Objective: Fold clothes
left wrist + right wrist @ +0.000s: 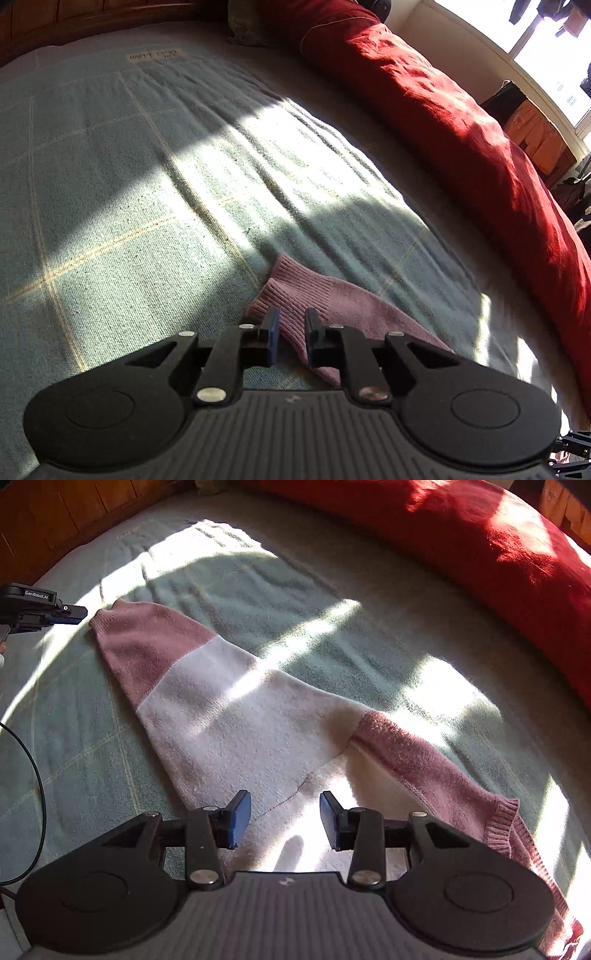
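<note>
A pink and white knitted sweater [229, 709] lies spread on the bed. One pink sleeve stretches up to the left, the other runs to the lower right. My right gripper [284, 819] hangs open over the white body, with nothing pinched between its blue pads. In the left wrist view, the ribbed pink cuff [295, 291] rests flat on the bedcover just beyond my left gripper [292, 332], whose pads stand a little apart without pressing on it. The right wrist view shows the left gripper [75, 614] beside that cuff, not touching it.
A pale green checked bedcover [147, 166] spreads under everything, striped with sunlight. A red duvet [461, 129] is bunched along the right side. Wooden panelling [55, 524] runs behind the bed. A black cable [37, 775] hangs at the left. Orange clothes [535, 136] sit by the window.
</note>
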The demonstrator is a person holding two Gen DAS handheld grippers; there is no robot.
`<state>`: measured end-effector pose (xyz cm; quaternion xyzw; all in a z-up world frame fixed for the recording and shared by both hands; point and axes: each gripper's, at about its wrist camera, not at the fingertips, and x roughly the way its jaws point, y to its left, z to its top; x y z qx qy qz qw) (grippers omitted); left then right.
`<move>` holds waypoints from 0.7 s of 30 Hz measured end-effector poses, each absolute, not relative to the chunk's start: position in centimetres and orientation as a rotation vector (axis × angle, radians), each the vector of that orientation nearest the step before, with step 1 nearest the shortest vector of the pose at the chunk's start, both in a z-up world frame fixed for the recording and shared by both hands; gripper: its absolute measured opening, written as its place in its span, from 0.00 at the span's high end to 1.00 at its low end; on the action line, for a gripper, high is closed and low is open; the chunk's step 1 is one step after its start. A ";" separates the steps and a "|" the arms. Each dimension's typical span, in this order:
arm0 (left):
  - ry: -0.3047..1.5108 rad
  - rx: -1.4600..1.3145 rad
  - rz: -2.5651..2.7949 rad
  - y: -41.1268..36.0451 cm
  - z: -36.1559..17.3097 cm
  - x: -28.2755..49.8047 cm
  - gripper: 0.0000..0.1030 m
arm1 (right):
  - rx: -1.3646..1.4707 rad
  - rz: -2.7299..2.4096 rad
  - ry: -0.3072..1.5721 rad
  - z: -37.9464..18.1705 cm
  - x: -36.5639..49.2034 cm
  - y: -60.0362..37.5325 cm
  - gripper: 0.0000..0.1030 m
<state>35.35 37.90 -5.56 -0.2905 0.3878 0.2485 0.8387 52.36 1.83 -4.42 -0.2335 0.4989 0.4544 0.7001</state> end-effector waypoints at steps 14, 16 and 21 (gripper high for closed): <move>0.845 -0.099 0.137 27.4 -6.7 43.5 0.57 | -0.318 0.866 1.052 -3.4 55.2 0.4 0.19; 0.874 -0.119 0.163 27.9 -7.9 43.6 0.57 | -0.254 0.847 1.027 -4.0 56.7 -0.2 0.19; 0.911 -0.202 0.212 30.2 -9.8 43.1 0.51 | -0.205 0.810 1.062 -8.3 59.2 1.5 0.18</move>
